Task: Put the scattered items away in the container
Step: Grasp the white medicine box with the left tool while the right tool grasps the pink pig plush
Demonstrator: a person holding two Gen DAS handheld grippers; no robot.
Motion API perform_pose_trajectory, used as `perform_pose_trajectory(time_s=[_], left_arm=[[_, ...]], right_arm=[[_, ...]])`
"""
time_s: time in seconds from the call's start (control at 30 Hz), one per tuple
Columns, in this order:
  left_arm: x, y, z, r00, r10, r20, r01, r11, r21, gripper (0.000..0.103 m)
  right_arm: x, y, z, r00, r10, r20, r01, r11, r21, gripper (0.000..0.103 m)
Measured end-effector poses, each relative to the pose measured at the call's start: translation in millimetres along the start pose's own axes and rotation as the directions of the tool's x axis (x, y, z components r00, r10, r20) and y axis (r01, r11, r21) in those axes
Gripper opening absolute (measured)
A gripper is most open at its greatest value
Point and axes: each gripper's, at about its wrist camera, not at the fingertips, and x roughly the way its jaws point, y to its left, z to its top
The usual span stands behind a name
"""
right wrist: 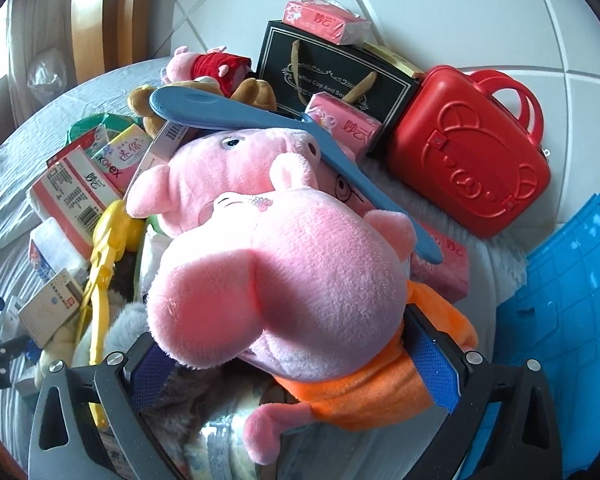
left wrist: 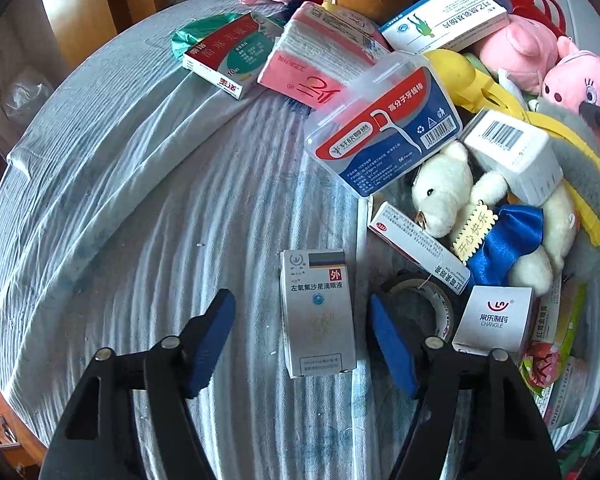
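The step in hand looks like a pick-up on the left and a carry on the right. In the left wrist view the left gripper [left wrist: 302,340] hangs over a silver eye-drop box [left wrist: 318,312] lying flat on the striped cloth [left wrist: 140,208]; its blue pads stand either side of the box at nine and three o'clock, apart from it, so the claw is released with the box between the fingers. The next move, I judge, calls for closing squarely on the box's long sides, then lifting it to three o'clock, where the container's white rim [left wrist: 362,240] runs. That container is already heaped: a white plush bear [left wrist: 444,196], a tape roll [left wrist: 424,300], a white CHANGLE carton [left wrist: 494,318] and other cartons. A floss-pick case [left wrist: 384,132] perches across its rim at one o'clock. In the right wrist view the right gripper [right wrist: 296,364] is clenched on a pink pig plush [right wrist: 284,280] in an orange outfit, held above the pile.
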Motion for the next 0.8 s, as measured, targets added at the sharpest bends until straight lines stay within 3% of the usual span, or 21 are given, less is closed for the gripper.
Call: perform_pose_trajectory(time_s=[0.07,0.3,0.37,0.6,0.8], left_arm=[[1,0,-2,1.000,0.010,-0.015,-0.009,1.000,0.016,0.045],[3,-3,-13,0.999,0.026,-0.027,-0.024,0.998,0.053,0.043],[-2,-3,-13,1.000,0.023,-0.012,-0.022,0.998,0.054,0.031],[-22,-4,-10,0.999,0.019,0.027,-0.020,0.999,0.042,0.031],[-41,-5,-6,0.998,0.028,0.051,-0.029,0.999,0.023,0.031]], right_arm=[[1,0,0,1.000,-0.001,-0.001,0.001,1.000,0.002,0.103],[1,3,-2,1.000,-0.008,-0.007,0.008,1.000,-0.006,0.101],[-1,1,-2,1.000,-0.003,-0.006,0.003,1.000,0.003,0.095],[-12,-2,-2,1.000,0.010,-0.004,-0.010,0.999,0.043,0.073],[-31,-11,0,1.000,0.022,-0.006,-0.022,0.995,0.094,0.062]])
